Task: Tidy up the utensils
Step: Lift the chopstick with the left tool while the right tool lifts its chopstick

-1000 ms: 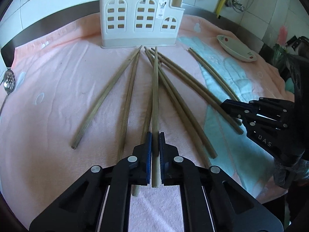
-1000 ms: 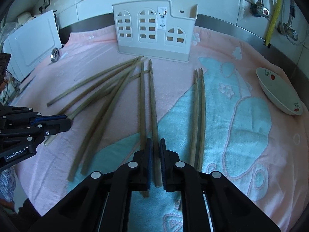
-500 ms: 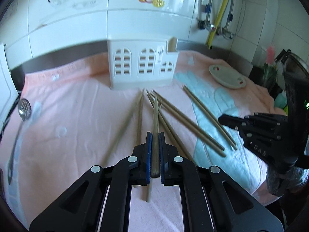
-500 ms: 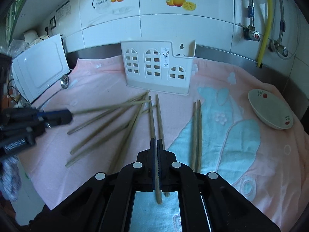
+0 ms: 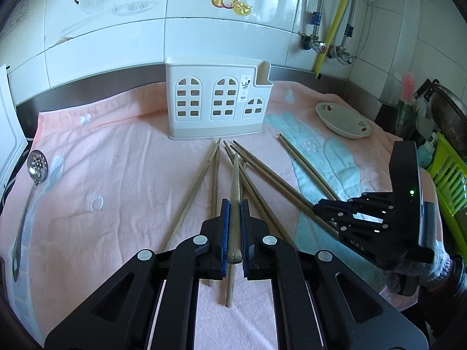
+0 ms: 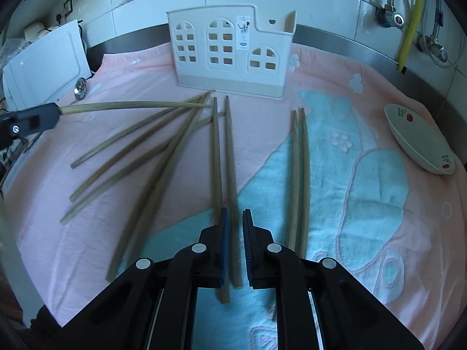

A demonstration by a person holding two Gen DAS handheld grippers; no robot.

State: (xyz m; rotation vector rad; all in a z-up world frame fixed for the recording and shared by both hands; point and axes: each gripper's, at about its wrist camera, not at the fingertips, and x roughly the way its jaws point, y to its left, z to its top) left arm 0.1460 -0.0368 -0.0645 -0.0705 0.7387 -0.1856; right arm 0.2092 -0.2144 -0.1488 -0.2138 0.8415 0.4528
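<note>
Held chopstick [image 5: 235,204]: clamped near its thick end by the left gripper [image 5: 233,233], tip raised toward the utensil holder [image 5: 217,102].
Right gripper [image 6: 233,248]: jaws parted slightly, just opened; a chopstick [image 6: 230,157] lies between them, seemingly unpressed.
Loose chopsticks [image 6: 140,145]: fanned on the towel [image 6: 379,180] before the holder.
Handling: judged light, stiff, smooth; best gripped near the thick end.
Pose: both grippers are angled downward toward the holder.

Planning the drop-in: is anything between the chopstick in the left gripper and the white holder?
Nothing visible. The left gripper is shut on the chopstick, which points at the white holder; the other chopsticks lie flat on the towel beneath that path.
</note>
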